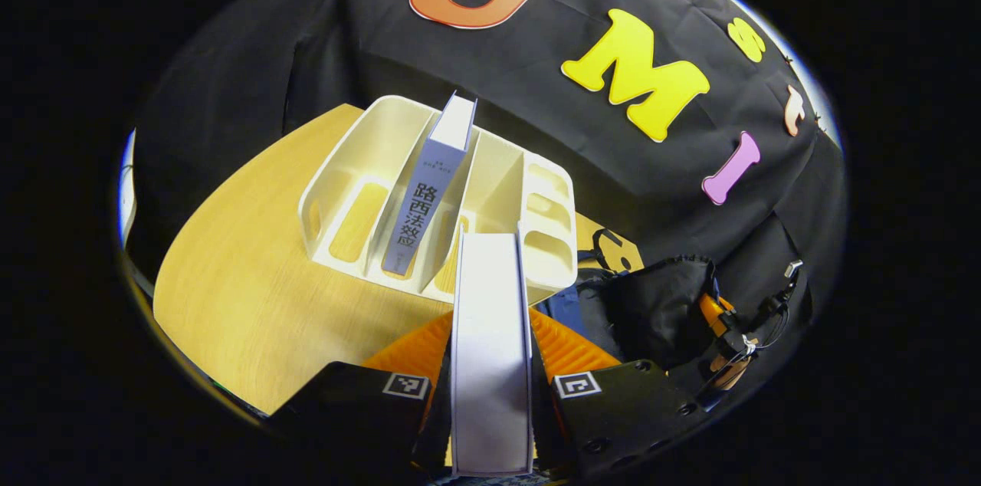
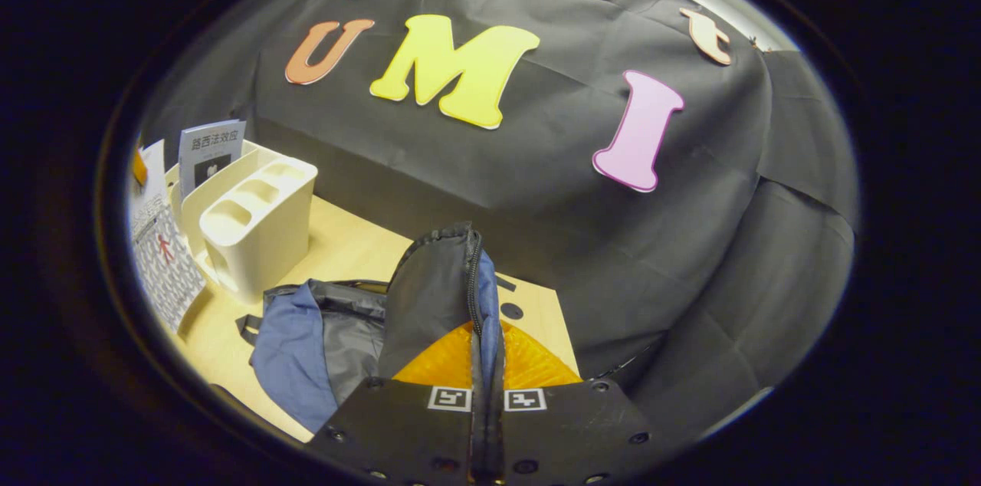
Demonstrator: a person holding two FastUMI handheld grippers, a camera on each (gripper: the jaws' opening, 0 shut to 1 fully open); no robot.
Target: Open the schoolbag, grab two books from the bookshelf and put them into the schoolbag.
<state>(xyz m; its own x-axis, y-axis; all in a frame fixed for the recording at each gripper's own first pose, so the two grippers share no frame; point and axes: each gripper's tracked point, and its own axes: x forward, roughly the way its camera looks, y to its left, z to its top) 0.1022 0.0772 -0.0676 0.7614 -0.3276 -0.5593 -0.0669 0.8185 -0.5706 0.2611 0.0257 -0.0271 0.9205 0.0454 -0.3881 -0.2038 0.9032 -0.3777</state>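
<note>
Partly cropped book (image 1: 490,348) in left tool (image 1: 490,386)

Bright even overhead light, soft shadows; strong fisheye bending at edges, sharp centre

Readable down the spine of the book (image 1: 429,198) standing in the bookshelf (image 1: 536,241): Chinese characters 路西法效应. Same characters across the top of its front cover in the right gripper view. Square black-and-white coded markers, without letters, on both grippers' finger mounts.
</note>
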